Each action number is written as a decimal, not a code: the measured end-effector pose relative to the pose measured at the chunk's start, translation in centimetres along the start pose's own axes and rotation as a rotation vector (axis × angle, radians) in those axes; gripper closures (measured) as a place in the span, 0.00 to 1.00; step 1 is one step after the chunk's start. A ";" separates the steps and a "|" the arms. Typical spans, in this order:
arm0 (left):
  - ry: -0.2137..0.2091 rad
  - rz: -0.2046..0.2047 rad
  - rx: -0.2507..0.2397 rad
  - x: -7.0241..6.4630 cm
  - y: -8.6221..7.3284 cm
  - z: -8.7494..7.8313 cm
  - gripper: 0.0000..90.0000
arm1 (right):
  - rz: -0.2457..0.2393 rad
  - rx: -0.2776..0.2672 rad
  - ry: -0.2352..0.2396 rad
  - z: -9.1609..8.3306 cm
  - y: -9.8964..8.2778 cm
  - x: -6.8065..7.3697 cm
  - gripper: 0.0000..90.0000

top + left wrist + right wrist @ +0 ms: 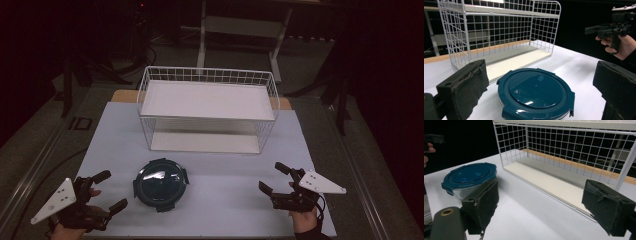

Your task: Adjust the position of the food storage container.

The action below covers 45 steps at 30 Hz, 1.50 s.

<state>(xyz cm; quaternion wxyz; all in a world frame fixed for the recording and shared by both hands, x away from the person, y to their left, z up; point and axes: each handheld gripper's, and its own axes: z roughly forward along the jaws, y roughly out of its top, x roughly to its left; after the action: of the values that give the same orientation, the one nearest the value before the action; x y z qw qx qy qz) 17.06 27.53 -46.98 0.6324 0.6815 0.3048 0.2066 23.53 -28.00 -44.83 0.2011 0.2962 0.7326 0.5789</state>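
A round container with a dark teal lid (161, 184) (535, 93) (469, 178) sits on the white table near its front edge. Behind it stands a white wire rack (207, 110) (499, 37) (574, 157) with two shelves, both bare. My left gripper (106, 191) (541, 90) is held just left of the container, jaws wide open and aimed at it, nothing between them. At the front right, my right gripper (273, 178) (541, 205) is open too, pointing toward the rack's lower shelf, well apart from the container.
The white table top (215, 165) ends close behind the rack, where a wooden strip (125, 96) shows. Dark floor, cables and a stand's legs (240, 30) lie beyond. The left gripper view catches the other hand with its gripper (614, 27) at upper right.
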 end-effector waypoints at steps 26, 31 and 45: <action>-0.099 -0.004 0.177 0.7 1.7 -1.2 0.25 | -0.002 -0.037 0.017 -0.5 1.9 1.2 0.15; -0.098 -0.017 0.285 1.7 -0.3 -0.9 0.53 | 0.006 -0.036 0.021 -0.5 1.8 1.1 0.15; -0.027 -0.028 0.493 4.2 -3.2 1.8 1.00 | 0.010 -0.019 0.036 -0.3 1.2 1.1 0.15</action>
<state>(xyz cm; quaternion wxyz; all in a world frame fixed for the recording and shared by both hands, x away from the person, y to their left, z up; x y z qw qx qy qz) 20.85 29.11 -50.80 0.4536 0.8137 0.3469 0.1081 22.74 -27.25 -43.54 0.1875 0.2875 0.7291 0.5920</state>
